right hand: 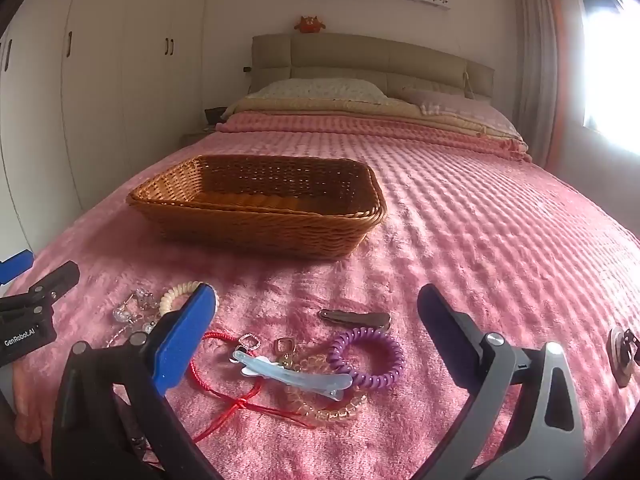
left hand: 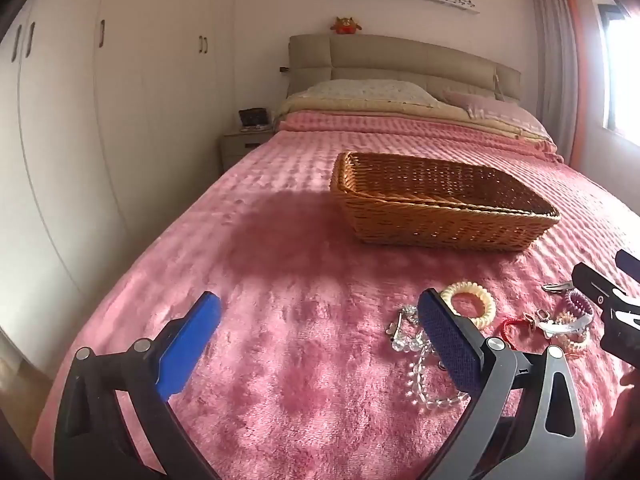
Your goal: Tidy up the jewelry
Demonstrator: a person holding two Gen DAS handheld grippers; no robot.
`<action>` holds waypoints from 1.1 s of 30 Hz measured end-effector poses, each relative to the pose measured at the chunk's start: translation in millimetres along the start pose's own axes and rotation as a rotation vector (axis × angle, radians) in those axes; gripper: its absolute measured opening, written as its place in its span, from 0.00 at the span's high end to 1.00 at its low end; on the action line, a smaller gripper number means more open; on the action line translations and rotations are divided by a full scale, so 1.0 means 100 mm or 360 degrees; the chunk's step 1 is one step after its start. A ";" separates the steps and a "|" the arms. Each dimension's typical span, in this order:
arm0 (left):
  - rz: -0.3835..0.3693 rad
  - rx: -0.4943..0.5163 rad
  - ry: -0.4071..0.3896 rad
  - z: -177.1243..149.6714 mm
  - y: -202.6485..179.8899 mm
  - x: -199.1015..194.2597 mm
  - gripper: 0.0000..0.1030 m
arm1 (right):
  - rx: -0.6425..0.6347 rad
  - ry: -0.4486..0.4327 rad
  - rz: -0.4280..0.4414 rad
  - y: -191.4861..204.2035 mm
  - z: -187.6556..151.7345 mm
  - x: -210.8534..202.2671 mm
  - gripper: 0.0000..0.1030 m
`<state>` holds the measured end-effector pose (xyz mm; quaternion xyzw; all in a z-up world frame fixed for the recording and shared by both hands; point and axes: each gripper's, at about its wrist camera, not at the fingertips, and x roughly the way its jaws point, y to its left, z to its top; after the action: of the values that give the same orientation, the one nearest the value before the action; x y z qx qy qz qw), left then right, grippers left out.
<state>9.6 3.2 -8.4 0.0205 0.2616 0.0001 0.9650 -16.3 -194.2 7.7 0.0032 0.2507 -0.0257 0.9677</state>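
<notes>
Both grippers, left [left hand: 320, 316] & right [right hand: 316, 312], gape wide (nothing held); 1 basket [right hand: 256, 236], 3 coil ties.

Pink blanket [left hand: 280, 240] covers the bed; orange plush toy [left hand: 346, 25] tops the headboard [left hand: 400, 56] (beige).

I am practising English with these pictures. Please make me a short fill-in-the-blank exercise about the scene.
1. The wicker basket holds ____ jewelry.
2. The blue hair clip lies partly on the ____ spiral hair tie.
3. The jaws of both grippers stand ____.
4. Everything lies on a ____ blanket.

Missing words: no; purple; open; pink
</notes>
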 end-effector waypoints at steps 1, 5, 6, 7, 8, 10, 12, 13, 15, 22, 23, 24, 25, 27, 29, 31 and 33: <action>-0.0005 0.0002 0.0000 0.00 -0.02 0.00 0.07 | 0.0002 -0.0003 0.0001 0.00 0.00 0.00 0.07; -0.0027 -0.0034 -0.0036 0.02 0.09 -0.07 0.07 | 0.0005 -0.0016 0.0009 0.00 0.02 -0.05 0.07; -0.0025 -0.0037 -0.0046 0.01 0.09 -0.09 0.07 | 0.0005 -0.0028 0.0015 0.00 0.03 -0.07 0.07; -0.0030 -0.0045 -0.0101 0.01 0.09 -0.16 0.07 | 0.0004 -0.0052 0.0019 0.00 0.03 -0.10 0.07; -0.0031 -0.0051 -0.0141 0.01 0.10 -0.21 0.07 | 0.0004 -0.0077 0.0019 0.01 0.03 -0.14 0.07; -0.0012 -0.0058 -0.0251 0.01 0.10 -0.33 0.07 | 0.0002 -0.0144 0.0018 0.01 0.03 -0.23 0.07; 0.0005 -0.0058 -0.0340 0.01 0.09 -0.45 0.07 | 0.0001 -0.0184 -0.0008 0.02 0.04 -0.28 0.07; 0.0005 -0.0057 -0.0365 0.01 0.09 -0.49 0.07 | 0.0000 -0.0194 -0.0008 0.03 0.04 -0.29 0.07; 0.0001 -0.0059 -0.0406 0.02 0.08 -0.55 0.07 | 0.0008 -0.0222 -0.0012 0.04 0.05 -0.32 0.07; 0.0014 -0.0131 -0.0633 0.02 0.18 -0.81 0.07 | 0.0144 -0.0468 -0.0079 -0.10 0.05 -0.53 0.07; -0.0011 -0.0125 -0.0619 0.02 0.18 -0.80 0.07 | 0.0149 -0.0466 -0.0082 -0.11 0.05 -0.52 0.07; -0.0037 -0.0120 -0.0601 0.02 0.18 -0.76 0.07 | 0.0147 -0.0453 -0.0075 -0.12 0.06 -0.51 0.07; -0.0083 -0.0114 -0.0566 0.03 0.19 -0.73 0.07 | 0.0137 -0.0422 -0.0061 -0.11 0.08 -0.48 0.07; -0.0121 -0.0125 -0.0514 0.03 0.22 -0.65 0.07 | 0.0126 -0.0409 -0.0062 -0.10 0.09 -0.47 0.07; -0.0109 -0.0154 -0.0481 0.03 0.25 -0.63 0.07 | 0.0122 -0.0413 -0.0061 -0.11 0.07 -0.48 0.07; -0.0102 -0.0175 -0.0470 0.03 0.28 -0.59 0.07 | 0.0108 -0.0403 -0.0062 -0.10 0.07 -0.48 0.07; -0.0097 -0.0185 -0.0451 0.05 0.30 -0.55 0.07 | 0.0094 -0.0390 -0.0057 -0.09 0.05 -0.46 0.07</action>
<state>-35.4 32.0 24.8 -0.0436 0.1227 -0.0170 0.9913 -54.2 -200.8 34.6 0.0242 0.1298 -0.0505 0.9900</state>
